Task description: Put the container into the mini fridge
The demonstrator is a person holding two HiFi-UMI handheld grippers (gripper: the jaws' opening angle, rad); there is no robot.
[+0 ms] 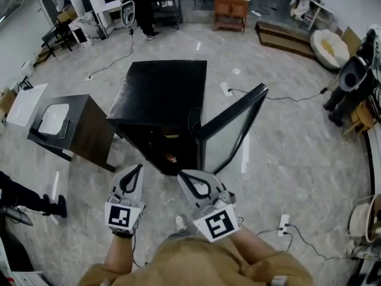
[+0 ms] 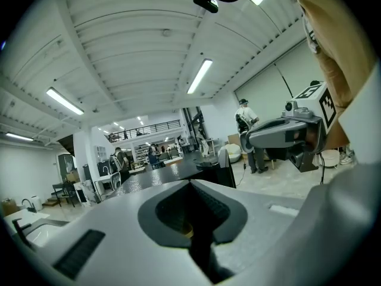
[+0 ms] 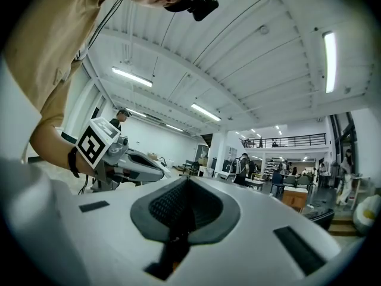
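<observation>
Standing on the pale marbled floor (image 1: 286, 136), the black box-shaped mini fridge (image 1: 164, 91) has its dark-framed glass door (image 1: 229, 121) swung open toward the right. Two grey-and-white handheld grippers hover near its open front, side by side. The left gripper (image 1: 136, 167) has its jaws pressed together on nothing, and the right gripper (image 1: 183, 174) is likewise closed and empty. A white rounded-rectangular container (image 1: 53, 119) sits on the dark brown wooden cabinet (image 1: 89, 133) left of the fridge, well apart from both grippers. Inside the fridge's dark interior an orange spot (image 1: 171, 158) shows, too small to identify.
</observation>
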